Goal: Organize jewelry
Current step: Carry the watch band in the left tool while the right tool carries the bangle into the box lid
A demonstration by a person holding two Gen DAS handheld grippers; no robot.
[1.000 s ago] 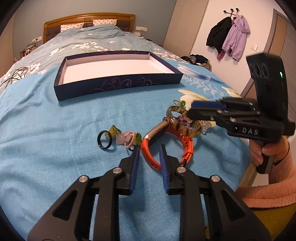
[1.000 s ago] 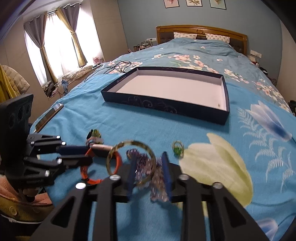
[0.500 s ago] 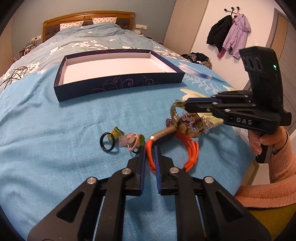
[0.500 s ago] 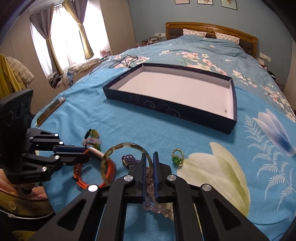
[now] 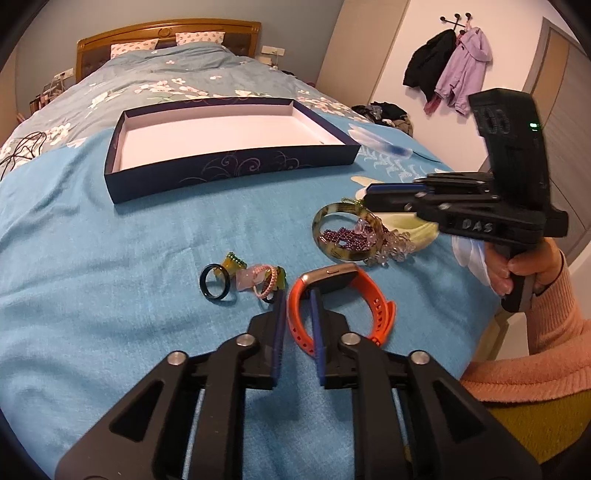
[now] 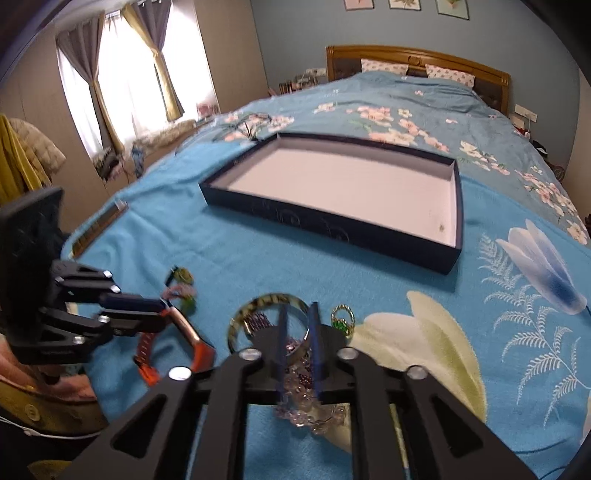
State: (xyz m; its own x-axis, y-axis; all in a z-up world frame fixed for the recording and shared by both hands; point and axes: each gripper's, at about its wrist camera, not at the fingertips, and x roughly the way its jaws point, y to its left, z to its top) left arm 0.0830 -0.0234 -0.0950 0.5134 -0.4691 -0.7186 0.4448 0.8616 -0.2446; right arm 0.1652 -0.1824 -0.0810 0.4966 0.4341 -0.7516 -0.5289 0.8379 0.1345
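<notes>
An empty dark blue tray (image 5: 236,173) with a white floor lies on the blue bedspread; it also shows in the right wrist view (image 6: 332,221). My left gripper (image 5: 298,295) has its jaws slightly parted around the strap of an orange watch (image 5: 365,295). My right gripper (image 6: 298,308) has its jaws slightly parted around the rim of a tortoiseshell bangle (image 6: 251,310), over a crystal bead bracelet (image 6: 306,410) and purple beads (image 5: 341,236). A black ring (image 5: 215,284), a pink bracelet (image 5: 266,282) and a green ring (image 6: 342,320) lie nearby.
The bed's edge is close at the near side. A headboard (image 5: 166,31) and pillows are far behind the tray. Coats (image 5: 448,70) hang on the wall at right. A cable (image 5: 18,155) lies at the far left of the bed.
Both grippers' jaws, nearly shut half a second ago, have parted a little. The watch and the bangle have dropped lower onto the bedspread. The right gripper has shifted.
</notes>
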